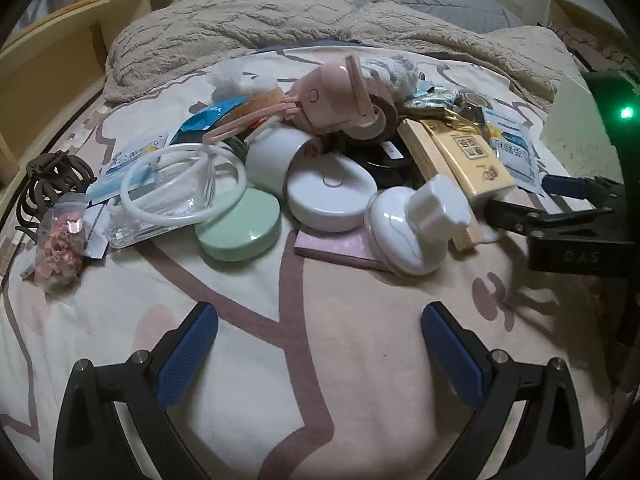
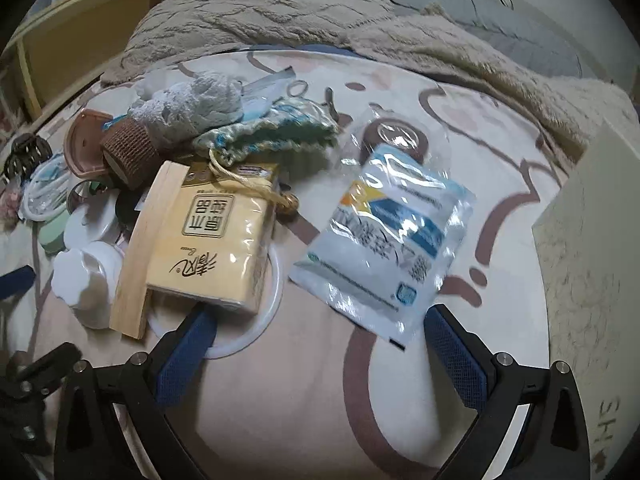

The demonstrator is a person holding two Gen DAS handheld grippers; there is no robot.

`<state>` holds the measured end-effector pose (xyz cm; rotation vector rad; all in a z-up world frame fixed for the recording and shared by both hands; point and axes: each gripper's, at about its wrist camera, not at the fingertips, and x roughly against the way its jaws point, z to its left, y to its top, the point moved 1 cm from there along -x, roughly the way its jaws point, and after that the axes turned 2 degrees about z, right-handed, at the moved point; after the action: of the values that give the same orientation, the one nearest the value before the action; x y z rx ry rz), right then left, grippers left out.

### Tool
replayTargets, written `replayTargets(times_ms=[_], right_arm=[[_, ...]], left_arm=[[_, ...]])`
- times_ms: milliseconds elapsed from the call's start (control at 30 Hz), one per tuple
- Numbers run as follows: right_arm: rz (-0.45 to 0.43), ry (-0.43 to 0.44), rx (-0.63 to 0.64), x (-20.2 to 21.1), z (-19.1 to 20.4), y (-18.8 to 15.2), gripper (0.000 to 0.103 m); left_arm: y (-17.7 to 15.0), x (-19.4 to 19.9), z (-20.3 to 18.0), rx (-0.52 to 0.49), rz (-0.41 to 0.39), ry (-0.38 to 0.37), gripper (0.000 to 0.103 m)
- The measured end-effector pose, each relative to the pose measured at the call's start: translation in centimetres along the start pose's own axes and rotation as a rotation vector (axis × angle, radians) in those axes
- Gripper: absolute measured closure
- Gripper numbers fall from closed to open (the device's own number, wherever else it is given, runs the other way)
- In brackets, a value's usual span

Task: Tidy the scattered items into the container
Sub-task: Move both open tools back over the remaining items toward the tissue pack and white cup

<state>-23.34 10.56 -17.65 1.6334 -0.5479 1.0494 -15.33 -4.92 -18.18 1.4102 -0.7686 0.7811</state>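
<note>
While both tools hang spread and empty over the bed (image 1: 248,360), the sealed mask packet (image 2: 384,248) lies just ahead of the right tool (image 2: 320,344), its lower corner reaching down between that tool's blue pads (image 2: 452,348). The packet's long axis runs diagonally, from that near corner up and away toward the folded blanket. The cream container (image 2: 592,240) stands just right of the packet, so the right tool looks far better placed for this pick than the left tool (image 1: 320,344), which faces the white jar (image 1: 416,220) and green compact (image 1: 238,226) at the far side of the pile from the packet. Left of the packet sits a yellow tissue pack (image 2: 224,236) printed with Chinese characters, lying upside down to the camera and not clearly readable; the packet's own blue print is blurred. Letters reading "SH" show low on the container's wall, and "DAS" is moulded on the right tool's body in the left wrist view.
</note>
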Motion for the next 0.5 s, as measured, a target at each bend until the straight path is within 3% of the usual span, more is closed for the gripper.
replayTargets(times_ms=[367,500], right_arm=[[0.036,0.017,0.059,2.2,-0.1,-3.4,0.000],[0.055,0.031,0.051,3.1,-0.5,-4.6,0.000]], left_arm=[[-0.5,0.1,0.0,-0.008,-0.016,0.007,0.000],[-0.3,0.9,-0.7,-0.042,-0.053,-0.044,0.001]])
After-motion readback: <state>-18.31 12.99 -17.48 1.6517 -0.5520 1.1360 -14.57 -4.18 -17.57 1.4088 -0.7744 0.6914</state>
